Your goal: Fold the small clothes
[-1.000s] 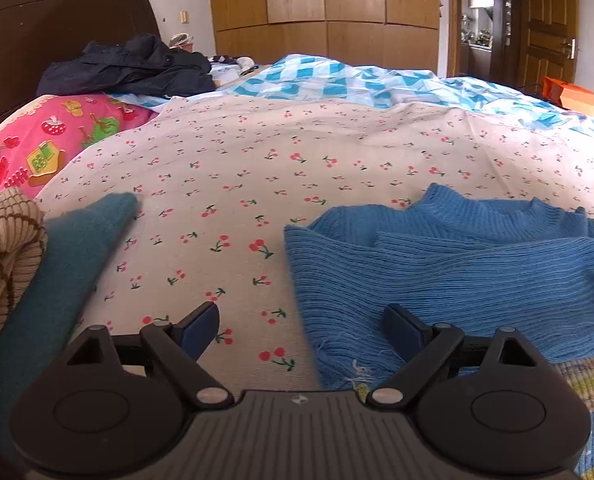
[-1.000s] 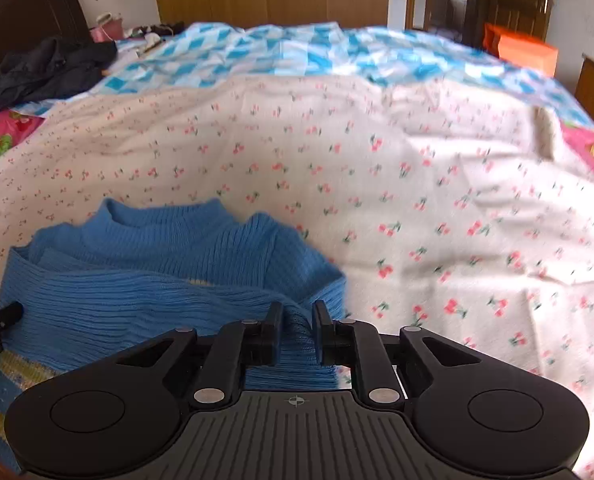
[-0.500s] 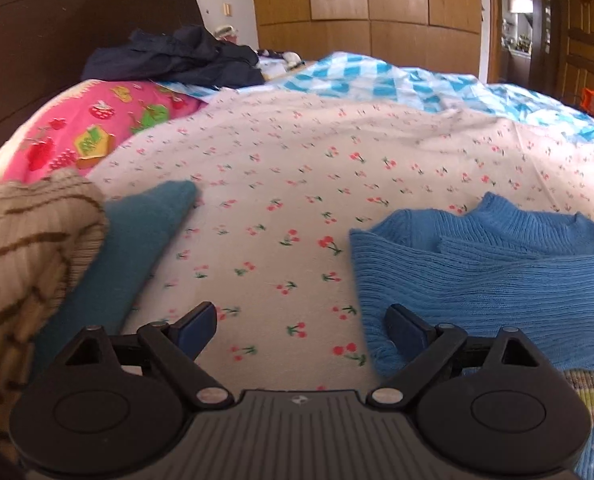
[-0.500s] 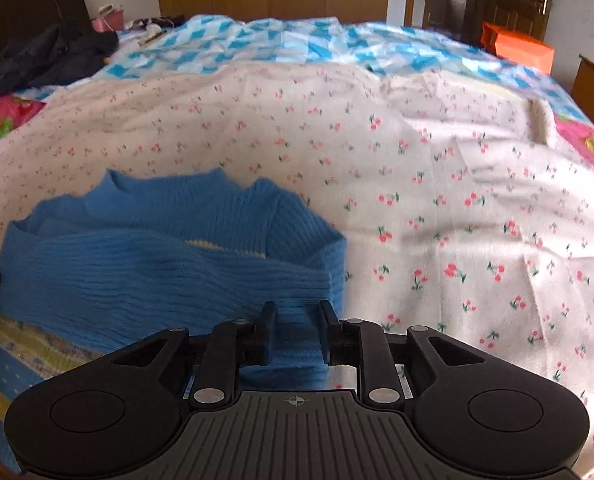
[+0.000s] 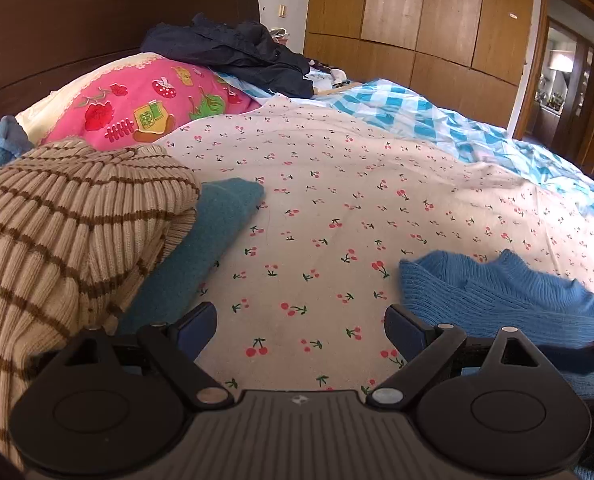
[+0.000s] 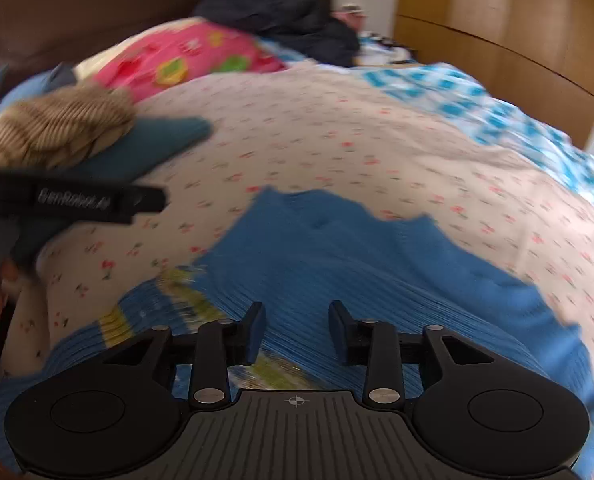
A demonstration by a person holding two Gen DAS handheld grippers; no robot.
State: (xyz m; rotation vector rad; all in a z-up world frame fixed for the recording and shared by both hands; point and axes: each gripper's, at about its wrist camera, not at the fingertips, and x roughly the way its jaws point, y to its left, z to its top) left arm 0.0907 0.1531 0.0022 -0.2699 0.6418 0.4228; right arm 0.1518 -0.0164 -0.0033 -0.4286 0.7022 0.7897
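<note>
A blue ribbed sweater (image 6: pixel 377 264) lies partly folded on the cherry-print sheet (image 5: pixel 337 184); in the left wrist view it (image 5: pixel 517 300) shows at the right. My left gripper (image 5: pixel 301 326) is open and empty over bare sheet, left of the sweater. My right gripper (image 6: pixel 297 330) is open just above the sweater, holding nothing. The left gripper's finger (image 6: pixel 77 200) shows at the left of the blurred right wrist view.
A beige striped knit (image 5: pixel 57 232) lies on a teal garment (image 5: pixel 201 252) at the left. A pink pillow (image 5: pixel 149 104) and a dark jacket (image 5: pixel 237 52) sit by the headboard. A blue checked quilt (image 5: pixel 457 128) lies at the back right.
My right gripper has opened, let go of the sweater's edge, and swung left. My left gripper has turned left, away from the sweater, toward the striped knit.
</note>
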